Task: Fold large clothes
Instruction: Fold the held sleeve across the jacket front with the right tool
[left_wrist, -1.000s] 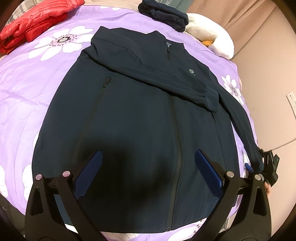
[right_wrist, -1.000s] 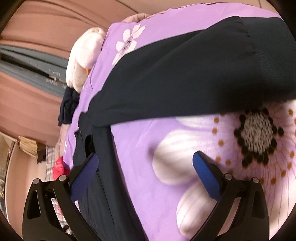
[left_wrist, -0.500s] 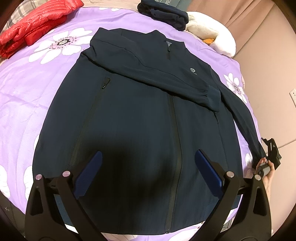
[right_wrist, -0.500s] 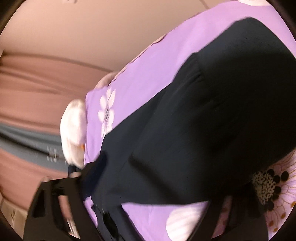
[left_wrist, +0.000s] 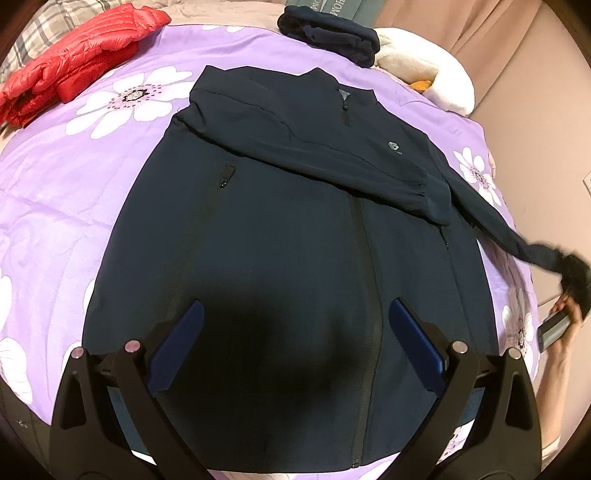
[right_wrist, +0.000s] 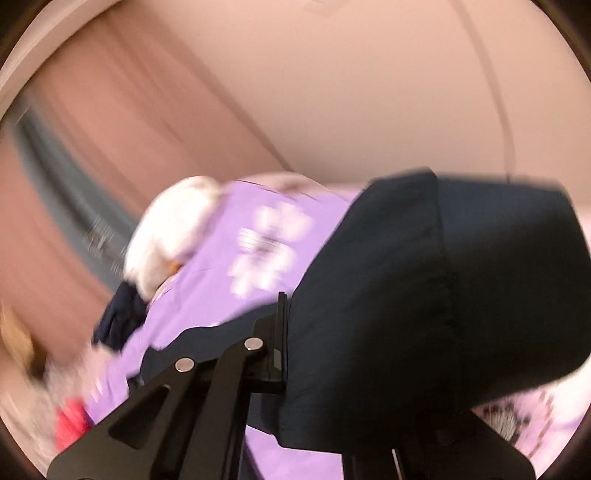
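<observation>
A navy zip jacket (left_wrist: 280, 229) lies front-up on the purple flowered bedspread (left_wrist: 66, 192). One sleeve (left_wrist: 332, 162) is folded across its chest. My left gripper (left_wrist: 295, 306) hovers open over the hem with nothing between its blue pads. The other sleeve (left_wrist: 491, 221) stretches off the right side, its end raised off the bed. My right gripper (right_wrist: 286, 306) is shut on that sleeve's cuff (right_wrist: 443, 295), which drapes over and hides one finger. In the left wrist view the right gripper (left_wrist: 576, 273) is a dark blur above the person's hand (left_wrist: 565, 314).
A red down jacket (left_wrist: 74, 74) lies at the far left of the bed. A folded navy garment (left_wrist: 332, 37) and a white plush pillow (left_wrist: 424, 70) sit at the head. A pink wall (left_wrist: 535, 110) runs close along the bed's right side.
My right gripper went from open above the bedspread to shut on the sleeve cuff, then rose and tilted up, lifting the sleeve end. The left gripper stayed put.
</observation>
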